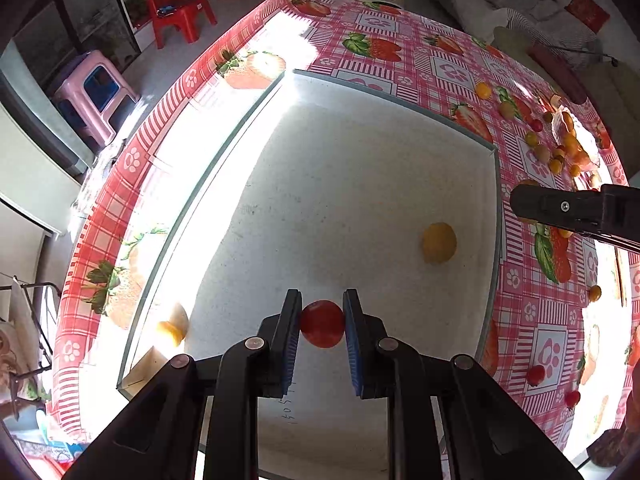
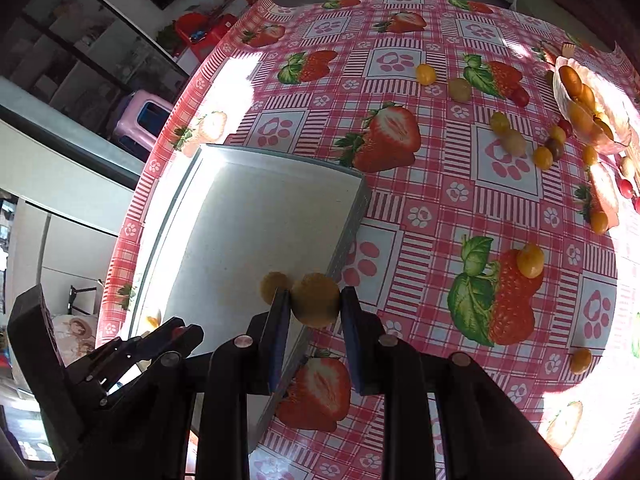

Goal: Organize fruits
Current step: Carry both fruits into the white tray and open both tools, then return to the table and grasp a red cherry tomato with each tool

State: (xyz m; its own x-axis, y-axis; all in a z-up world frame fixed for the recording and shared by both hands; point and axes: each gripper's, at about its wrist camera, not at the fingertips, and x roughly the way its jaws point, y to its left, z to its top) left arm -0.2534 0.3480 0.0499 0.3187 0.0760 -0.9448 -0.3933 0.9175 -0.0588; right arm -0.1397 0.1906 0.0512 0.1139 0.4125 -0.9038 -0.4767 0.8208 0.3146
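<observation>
My left gripper (image 1: 322, 312) is shut on a small red tomato (image 1: 322, 326) and hangs over the white tray (image 1: 392, 98). On the tray floor to the right lies a yellow fruit (image 1: 439, 243). An orange fruit (image 1: 172, 330) sits by the tray's sunlit left wall. My right gripper (image 2: 316, 298) is shut on a dull yellow-brown fruit (image 2: 316, 304), above the tray's right rim (image 2: 356, 216). The yellow fruit (image 2: 273, 284) in the tray peeks out behind the right gripper's left finger.
Several yellow, orange and red small fruits (image 2: 530, 261) lie scattered over the strawberry-print tablecloth (image 2: 400, 60). A shell-shaped dish (image 2: 592, 120) with orange fruits stands at the far right. Beyond the table's left edge are a pink stool (image 1: 96, 96) and a red chair (image 1: 176, 12).
</observation>
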